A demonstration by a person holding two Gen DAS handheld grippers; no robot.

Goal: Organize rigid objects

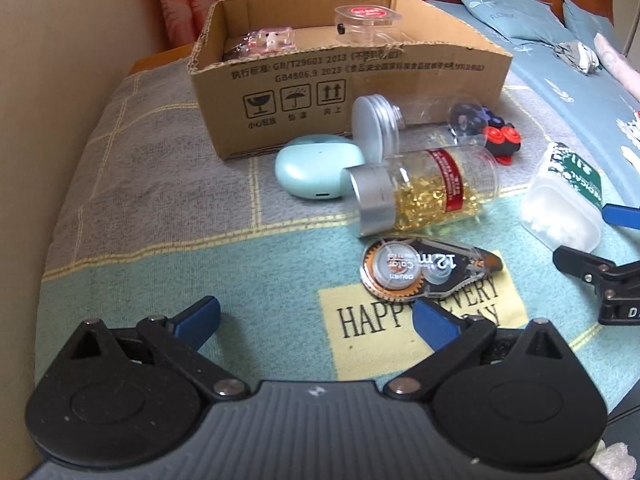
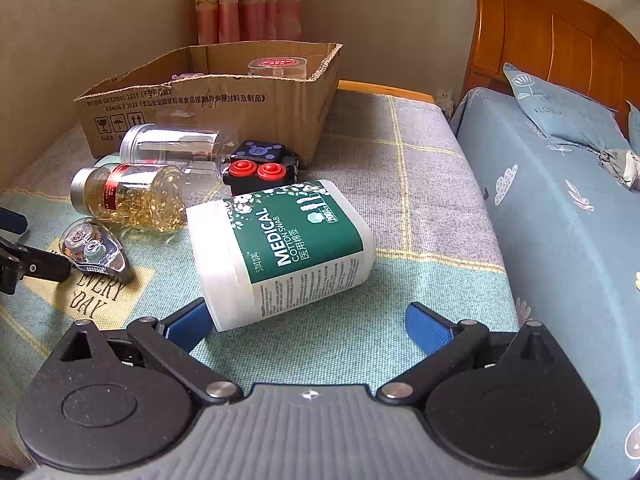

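A cardboard box (image 1: pixel 304 92) stands at the back of the blanket and holds a clear container with a red label (image 1: pixel 366 20) and a small pink item (image 1: pixel 268 40). In front lie a mint case (image 1: pixel 316 172), an empty clear jar (image 1: pixel 400 128), a jar of gold capsules (image 1: pixel 424 192), a black toy with red buttons (image 1: pixel 502 140), a correction tape (image 1: pixel 424 270) and a cotton swab box (image 2: pixel 280 248). My left gripper (image 1: pixel 316 316) is open, just short of the tape. My right gripper (image 2: pixel 308 320) is open, its left finger beside the swab box.
The blanket (image 1: pixel 160 200) covers a low surface with a wall on the left. A bed with blue sheets (image 2: pixel 560 220), a pillow (image 2: pixel 560 112) and a wooden headboard (image 2: pixel 560 32) lies to the right. Pink curtains (image 2: pixel 248 0) hang behind the box.
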